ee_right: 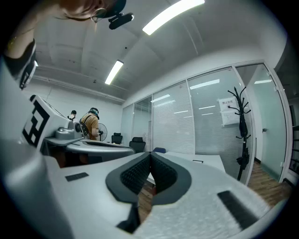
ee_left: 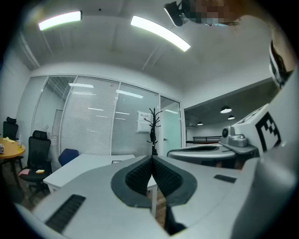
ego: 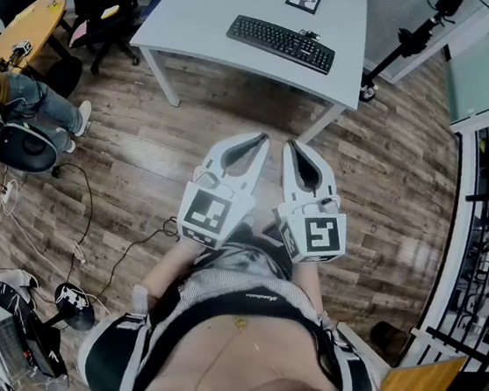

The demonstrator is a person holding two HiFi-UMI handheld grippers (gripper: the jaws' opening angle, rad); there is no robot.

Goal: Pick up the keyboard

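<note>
The left tool (ego: 258,141) and right tool (ego: 293,147) are white moulded shells tapering to two jaws lined with black ribbed pads (ee_left: 138,175). Behind the jaws, each carries a cube (ego: 207,214) with black-on-white square markers. The person wears a grey striped top (ego: 228,281) with black trim.

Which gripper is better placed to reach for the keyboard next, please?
Right, only slightly. Both are shut and short of the table; the right gripper lines up with the middle of the keyboard, the left gripper with its left end.

grippers 2 (left gripper (ego: 263,138), right gripper (ego: 291,145)) | keyboard (ego: 281,43) 1 | table (ego: 205,18) 1 | office chairs (ee_left: 39,150) perhaps 3
</note>
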